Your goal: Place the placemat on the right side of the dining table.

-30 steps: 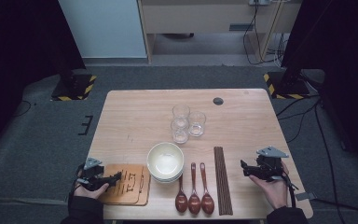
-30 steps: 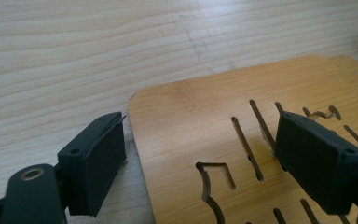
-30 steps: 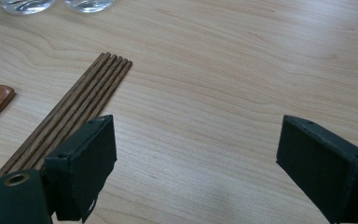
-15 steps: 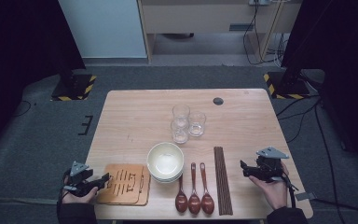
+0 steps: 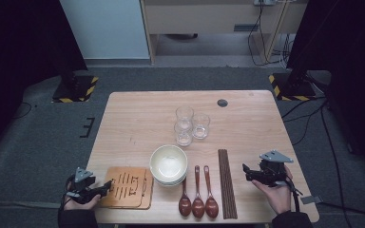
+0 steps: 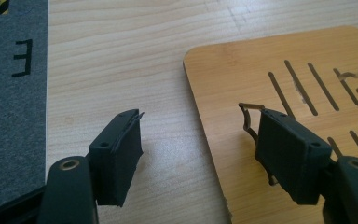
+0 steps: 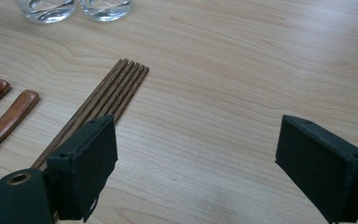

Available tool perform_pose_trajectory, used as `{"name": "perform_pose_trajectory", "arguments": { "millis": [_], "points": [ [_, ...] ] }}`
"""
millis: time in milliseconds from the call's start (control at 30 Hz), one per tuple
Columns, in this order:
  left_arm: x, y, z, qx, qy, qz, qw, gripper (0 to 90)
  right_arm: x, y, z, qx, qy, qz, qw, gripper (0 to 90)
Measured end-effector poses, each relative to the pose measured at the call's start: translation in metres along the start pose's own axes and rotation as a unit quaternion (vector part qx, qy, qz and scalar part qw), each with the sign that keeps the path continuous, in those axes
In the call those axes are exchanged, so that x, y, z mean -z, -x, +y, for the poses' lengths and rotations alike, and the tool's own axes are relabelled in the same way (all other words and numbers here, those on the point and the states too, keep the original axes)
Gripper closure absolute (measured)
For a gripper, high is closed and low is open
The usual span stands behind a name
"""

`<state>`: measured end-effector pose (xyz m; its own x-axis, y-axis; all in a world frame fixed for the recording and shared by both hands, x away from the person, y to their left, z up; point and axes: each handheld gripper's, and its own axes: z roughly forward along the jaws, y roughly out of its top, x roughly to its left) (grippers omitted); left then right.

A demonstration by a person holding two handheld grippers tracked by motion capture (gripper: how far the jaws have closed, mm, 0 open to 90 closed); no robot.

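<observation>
- Tongs first: my left gripper (image 5: 105, 186) sits at the lower left of the high view, jaws part-way apart and just closing in, one over the bamboo trivet (image 5: 127, 187), one over bare wood, so its near edge lies between them, not yet pinched.
- My right gripper (image 5: 245, 171) waits at the lower right, jaws wide and empty, parked beside the chopsticks (image 5: 226, 183), I judge to stay clear.
- Table (image 5: 138, 118) holds a laid-out set: stacked bowls (image 5: 168, 165) at centre, just right of the trivet.
- Three glasses (image 5: 190, 124) cluster above the bowls.
- Three spoons (image 5: 198, 190) lie side by side between bowls and chopsticks, handles pointing up-frame.
</observation>
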<state>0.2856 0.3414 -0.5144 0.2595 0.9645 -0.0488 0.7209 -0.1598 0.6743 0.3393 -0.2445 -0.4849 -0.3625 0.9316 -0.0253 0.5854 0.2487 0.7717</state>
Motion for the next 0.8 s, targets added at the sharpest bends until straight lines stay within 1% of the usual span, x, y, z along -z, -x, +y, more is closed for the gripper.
{"name": "perform_pose_trajectory", "arguments": {
  "millis": [400, 500, 633, 800],
  "points": [
    [0.0013, 0.0001, -0.001, 0.001, -0.002, 0.001, 1.0, 30.9, 0.0026, -0.0028, 0.0015, -0.002, 0.009, 0.004, 1.0, 13.0],
    [0.0017, 0.0001, -0.0016, 0.002, -0.001, -0.001, 1.0, 32.5, 0.0035, -0.0041, 0.0023, -0.004, 0.012, 0.005, 0.9999, 13.3],
    [0.002, 0.0009, -0.0014, 0.0, -0.002, -0.003, 1.0, 34.8, 0.0051, -0.0063, 0.004, -0.009, 0.018, 0.011, 0.9997, 13.4],
    [0.0021, 0.0002, -0.0016, 0.005, -0.003, -0.007, 1.0, 36.0, 0.0068, -0.0095, 0.0063, -0.013, 0.026, 0.019, 0.9994, 14.0]
  ]
}}
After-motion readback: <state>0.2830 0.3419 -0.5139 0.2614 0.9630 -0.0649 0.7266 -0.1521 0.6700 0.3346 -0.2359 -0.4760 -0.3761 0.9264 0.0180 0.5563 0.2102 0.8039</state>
